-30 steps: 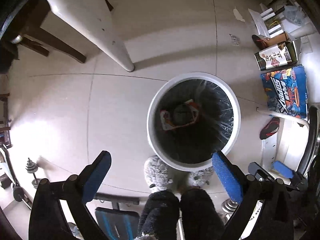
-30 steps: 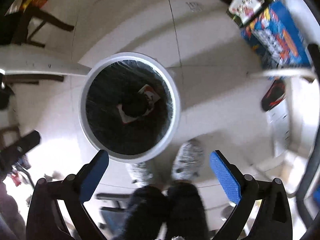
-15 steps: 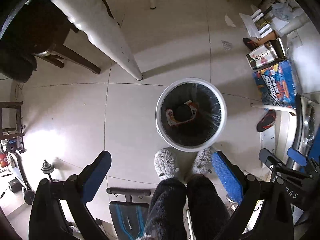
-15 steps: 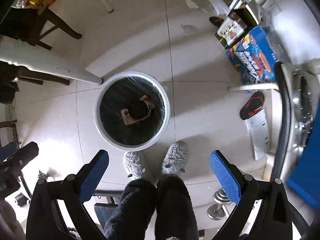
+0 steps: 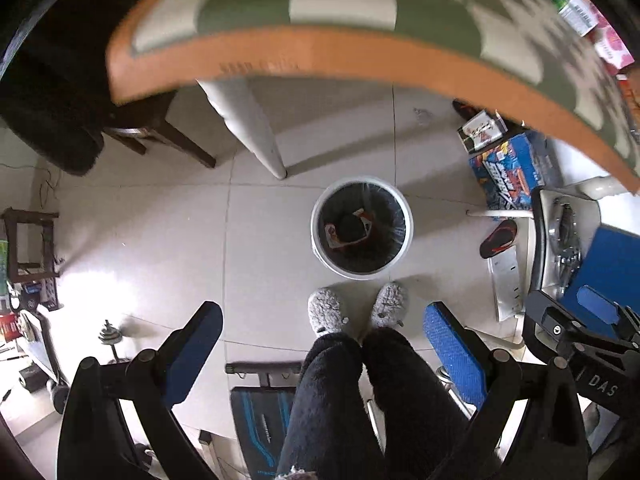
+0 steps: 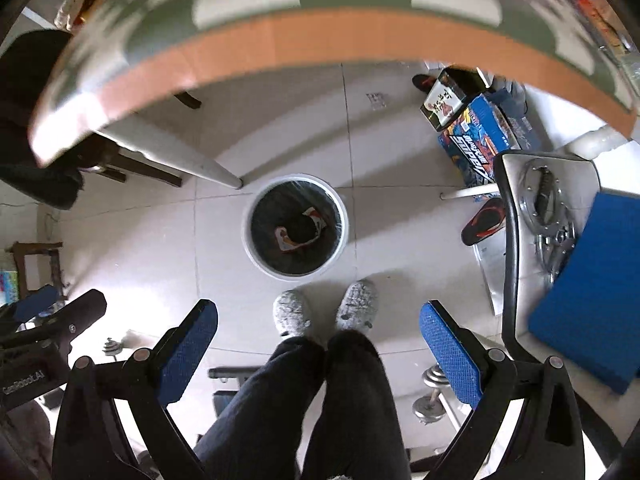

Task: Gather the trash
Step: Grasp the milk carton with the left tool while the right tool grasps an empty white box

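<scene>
left tool (image 5: pixel 320 344): black frame with two blue, finely textured pads spread wide apart, nothing between them; it points down at the floor.
dark chair (image 5: pixel 60 80): far left, wooden legs on the tiles, beside the worktop's corner.
worktop (image 5: pixel 340 12): green and cream checked cloth with a broad orange border, blurred, curving across the top of both views.
worktop leg (image 5: pixel 248 120): pale, tapering, its foot on the tiles just up-left of the bin.
floor (image 5: pixel 140 240): glossy pale square tiles with thin grout lines and a bright glare patch at left.
trash bin (image 5: pixel 362 228): round, white rim, lined with a shiny black plastic bag, standing on the floor well below both tools.
trash (image 5: pixel 346 230): a crumpled wrapper, white with red print, lying at the bottom of the bin around a dark rounded lump.
slippers (image 5: pixel 326 312): two grey fluffy ones, toes just short of the bin, under dark fleecy trouser legs.
blue box (image 5: pixel 508 172): printed carton on the floor right of the bin, a dark box leaning by it.
right tool (image 6: pixel 318 338): same build, blue pads wide apart and empty, above the slippers.
</scene>
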`<state>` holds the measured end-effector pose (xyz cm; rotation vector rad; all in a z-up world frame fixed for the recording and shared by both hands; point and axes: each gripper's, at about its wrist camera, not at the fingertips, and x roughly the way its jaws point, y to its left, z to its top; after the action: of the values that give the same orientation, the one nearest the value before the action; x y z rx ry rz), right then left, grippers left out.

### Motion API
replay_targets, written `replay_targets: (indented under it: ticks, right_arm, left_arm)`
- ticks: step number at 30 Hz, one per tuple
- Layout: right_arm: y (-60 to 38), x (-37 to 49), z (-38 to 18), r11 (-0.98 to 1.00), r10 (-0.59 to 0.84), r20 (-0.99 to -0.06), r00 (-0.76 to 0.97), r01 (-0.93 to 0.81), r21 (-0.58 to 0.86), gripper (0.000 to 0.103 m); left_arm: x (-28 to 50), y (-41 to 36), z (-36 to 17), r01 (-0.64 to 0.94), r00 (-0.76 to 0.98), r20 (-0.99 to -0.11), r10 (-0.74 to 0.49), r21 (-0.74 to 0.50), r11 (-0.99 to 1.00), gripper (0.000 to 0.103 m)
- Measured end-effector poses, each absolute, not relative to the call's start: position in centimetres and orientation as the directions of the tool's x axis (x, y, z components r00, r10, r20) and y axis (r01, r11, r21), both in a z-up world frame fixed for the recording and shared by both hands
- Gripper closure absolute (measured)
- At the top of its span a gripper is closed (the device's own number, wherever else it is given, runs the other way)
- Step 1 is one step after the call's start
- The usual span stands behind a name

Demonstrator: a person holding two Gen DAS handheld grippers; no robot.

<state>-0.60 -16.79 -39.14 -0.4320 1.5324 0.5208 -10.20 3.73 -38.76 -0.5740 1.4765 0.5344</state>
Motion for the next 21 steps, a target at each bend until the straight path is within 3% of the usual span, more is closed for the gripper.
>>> replay_targets:
  ticks: [10,21]
  right_arm:
    - [-14.7,3.9,-28.0,0.859,0.199,-0.98,0.018,-0.484,0.166,0.001]
    - [-12.7,26.5,-23.0,0.935,0.212,-0.967,0.142,-0.317,0.158,0.001]
  left_arm:
    - [-5.7,7.3,-29.2,-0.671,0.11,-0.984,0.139,0.03,0.741,0.0]
    - [11.6,11.5,-25.2,-0.643,0.161,-0.943,0.292,0.124,0.756,0.0]
